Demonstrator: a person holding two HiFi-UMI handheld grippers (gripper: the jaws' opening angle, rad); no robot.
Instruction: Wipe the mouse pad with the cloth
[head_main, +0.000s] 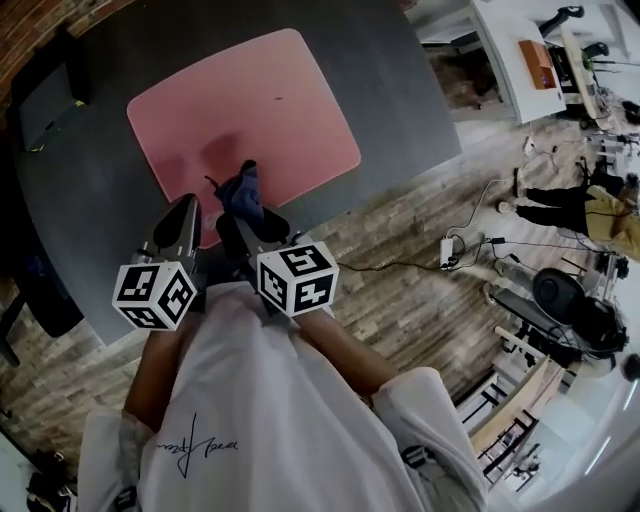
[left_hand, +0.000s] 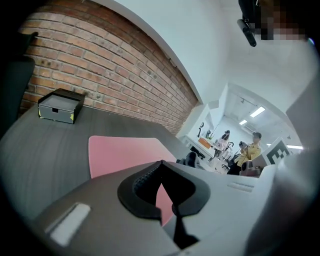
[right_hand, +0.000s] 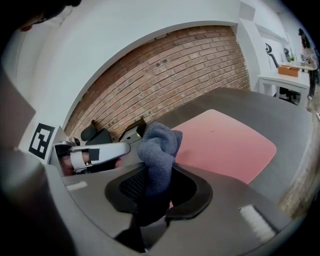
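The blue-grey cloth (right_hand: 159, 142) is pinched between the fingers of the right gripper (right_hand: 159, 172), and a bunched wad stands out beyond the fingertips. In the head view the cloth (head_main: 240, 187) is seen at the near edge of the pink mouse pad (head_main: 250, 100). Nearly the whole pad lies ahead of the fingertips on the dark grey table (head_main: 90, 190). Whether the wad is touching the pad cannot be told. The fingers of the left gripper (left_hand: 161, 166) are pressed together at their tips with nothing between them. It is held just beside the right gripper, close to the same near edge.

For the wipe to be done well, the wad should be lowered until it, and not the fingertips, is pressed on the pad. The pinch should be kept firm so that the cloth is not dragged out. Long overlapping strokes away from the fingertips are probably best. The thin pad may slide, so its near edge could be pinned by the left gripper.
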